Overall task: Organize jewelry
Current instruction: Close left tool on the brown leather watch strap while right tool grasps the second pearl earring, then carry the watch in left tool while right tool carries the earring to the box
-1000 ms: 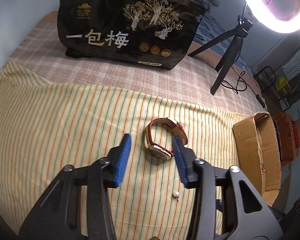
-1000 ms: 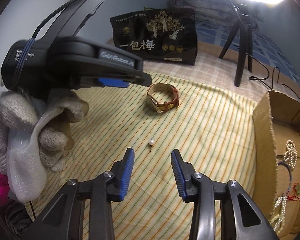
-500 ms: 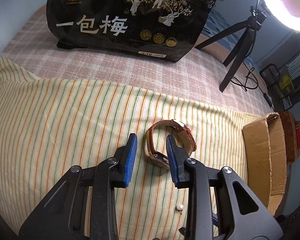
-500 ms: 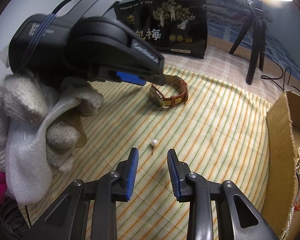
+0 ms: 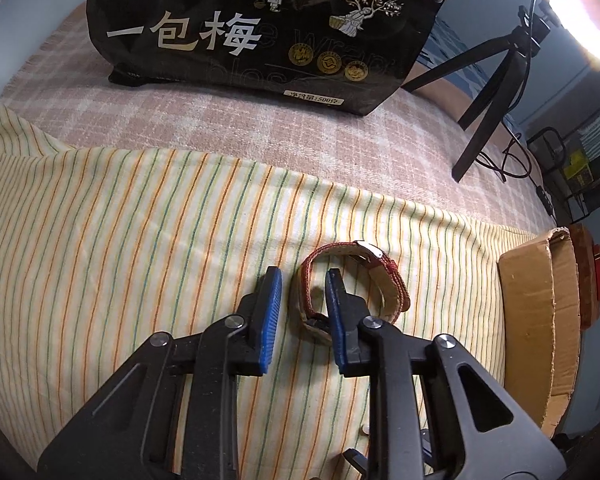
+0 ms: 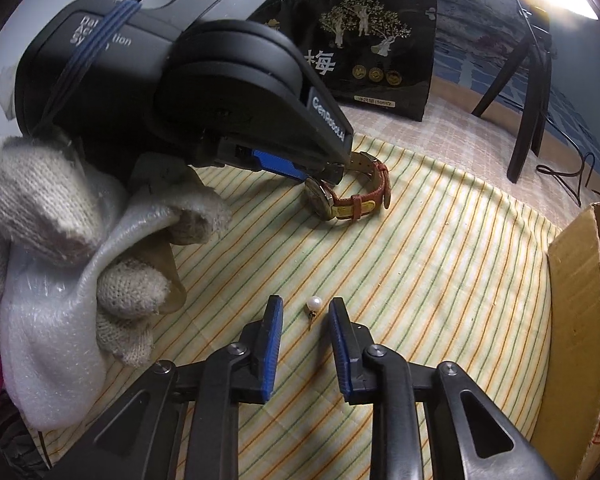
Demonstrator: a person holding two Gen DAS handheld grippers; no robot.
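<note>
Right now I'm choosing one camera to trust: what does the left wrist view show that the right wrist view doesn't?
Only the left wrist view shows one of the left gripper fingers inside the watch loop. Only the right shows the pearl earring between the open right gripper fingers. Both show the watch, striped cloth and cardboard box.

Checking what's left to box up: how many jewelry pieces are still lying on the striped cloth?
2. A wristwatch with a red-brown strap lies mid-cloth, the left gripper straddling its face end. A pearl earring lies nearer, between the right gripper's open fingers. The grippers may hide others.
</note>
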